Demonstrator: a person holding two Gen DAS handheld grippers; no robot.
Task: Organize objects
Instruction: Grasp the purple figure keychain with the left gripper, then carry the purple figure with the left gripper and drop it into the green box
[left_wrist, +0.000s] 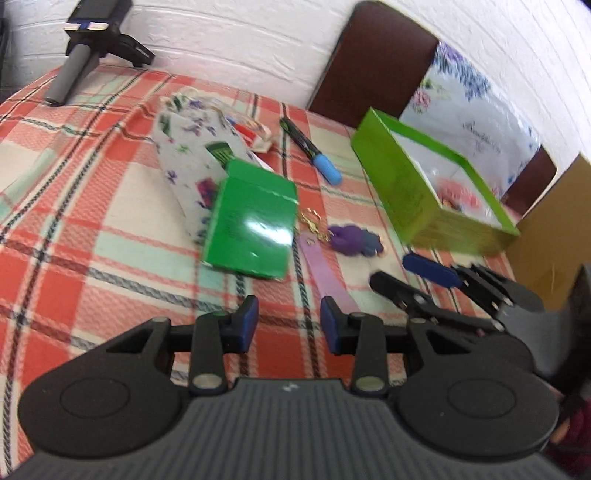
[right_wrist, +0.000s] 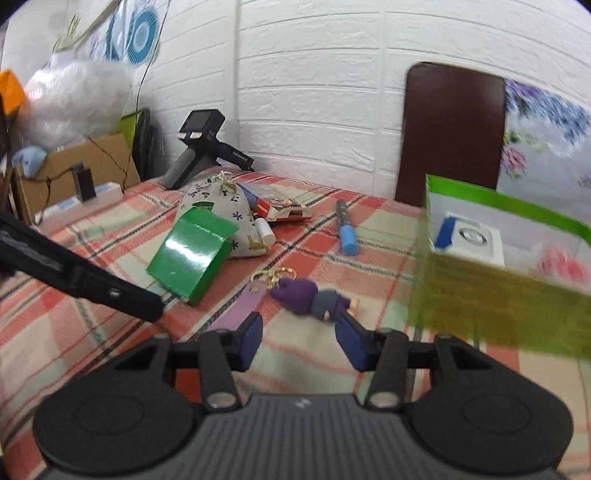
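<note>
Left wrist view: left gripper (left_wrist: 289, 325) jaws partly spread, empty, above the checked counter (left_wrist: 74, 221), lined up with the purple strap (left_wrist: 325, 273). Right gripper (right_wrist: 298, 341) jaws likewise apart, pinching nothing, just short of the purple keychain figure (right_wrist: 308, 293), likely next for collection. Beyond: small green carton (left_wrist: 251, 225) leaning on a floral pouch (left_wrist: 188, 147), blue-capped marker (left_wrist: 314, 153). Open green box (left_wrist: 424, 188) at right already holds items, seemingly the destination.
</note>
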